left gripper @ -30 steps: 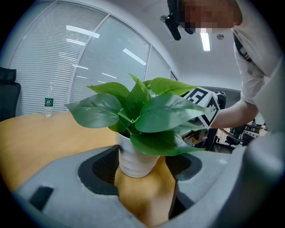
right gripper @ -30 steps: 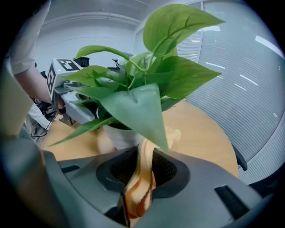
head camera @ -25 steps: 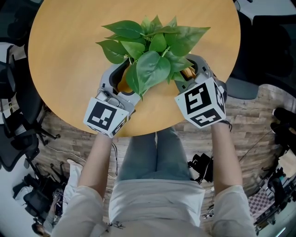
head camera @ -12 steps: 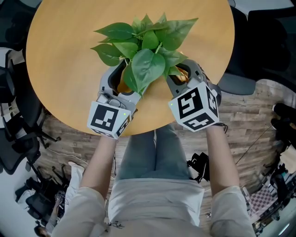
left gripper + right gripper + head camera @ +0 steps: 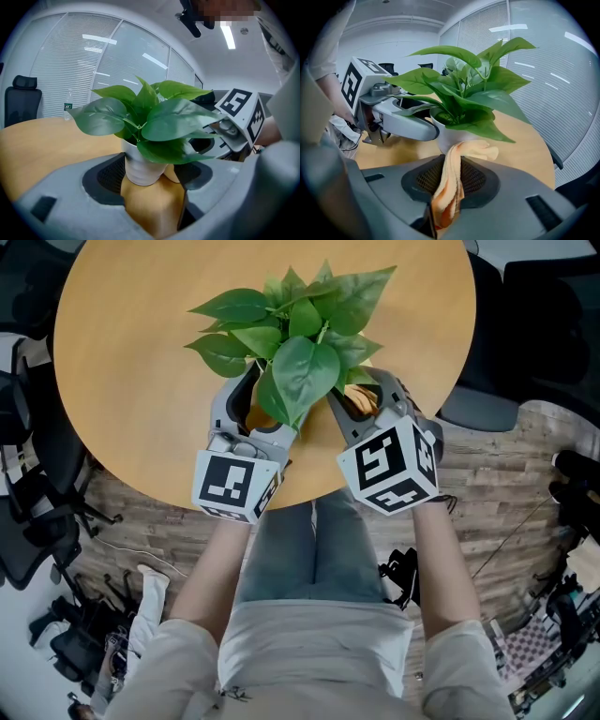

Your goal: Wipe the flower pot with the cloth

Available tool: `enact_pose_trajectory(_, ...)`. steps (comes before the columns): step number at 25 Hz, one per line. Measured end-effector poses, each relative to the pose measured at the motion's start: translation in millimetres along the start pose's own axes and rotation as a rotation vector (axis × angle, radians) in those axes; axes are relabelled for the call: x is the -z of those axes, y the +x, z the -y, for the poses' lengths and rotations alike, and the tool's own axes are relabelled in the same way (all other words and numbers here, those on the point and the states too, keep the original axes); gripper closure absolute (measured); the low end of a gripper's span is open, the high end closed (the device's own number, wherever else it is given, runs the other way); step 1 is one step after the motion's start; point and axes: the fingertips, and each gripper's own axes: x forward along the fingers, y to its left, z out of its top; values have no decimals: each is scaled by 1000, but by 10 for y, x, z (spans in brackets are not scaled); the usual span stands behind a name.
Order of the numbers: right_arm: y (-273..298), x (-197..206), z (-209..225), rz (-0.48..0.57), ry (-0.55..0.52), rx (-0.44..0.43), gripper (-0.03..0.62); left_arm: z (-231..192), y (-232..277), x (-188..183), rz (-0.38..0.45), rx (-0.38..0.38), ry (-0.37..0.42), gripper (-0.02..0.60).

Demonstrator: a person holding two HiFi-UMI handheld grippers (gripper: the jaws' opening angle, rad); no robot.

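Observation:
A leafy green plant point(image 5: 300, 343) stands in a white flower pot point(image 5: 140, 168) near the front edge of the round wooden table point(image 5: 131, 352). In the head view the leaves hide the pot. My left gripper point(image 5: 251, 404) reaches in from the left with its jaws set wide round the pot, pads against its sides. My right gripper point(image 5: 370, 395) is shut on an orange cloth point(image 5: 450, 187). The free end of the cloth lies against the pot's lower wall point(image 5: 452, 136). The left gripper's finger point(image 5: 410, 127) shows beside the pot in the right gripper view.
The table's front edge runs just under both marker cubes, with the person's legs below it. Black office chairs point(image 5: 28, 427) stand to the left and a dark chair point(image 5: 525, 324) to the right. Cables and gear lie on the wood floor point(image 5: 525, 484).
The left gripper has swung, its marker cube shifting right toward the person's middle. The right gripper has drifted slightly left. Both grips look unchanged.

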Motion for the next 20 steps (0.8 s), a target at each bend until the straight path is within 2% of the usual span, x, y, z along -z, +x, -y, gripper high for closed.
enact_pose_trajectory(14,-8,-14,-250,5,-7,-42,502,30,17,-12,2,-62,-42,252)
enact_pose_trajectory(20,-13,5,-228,9,10,-42,502,27,12,11,-18,-24,-17,250)
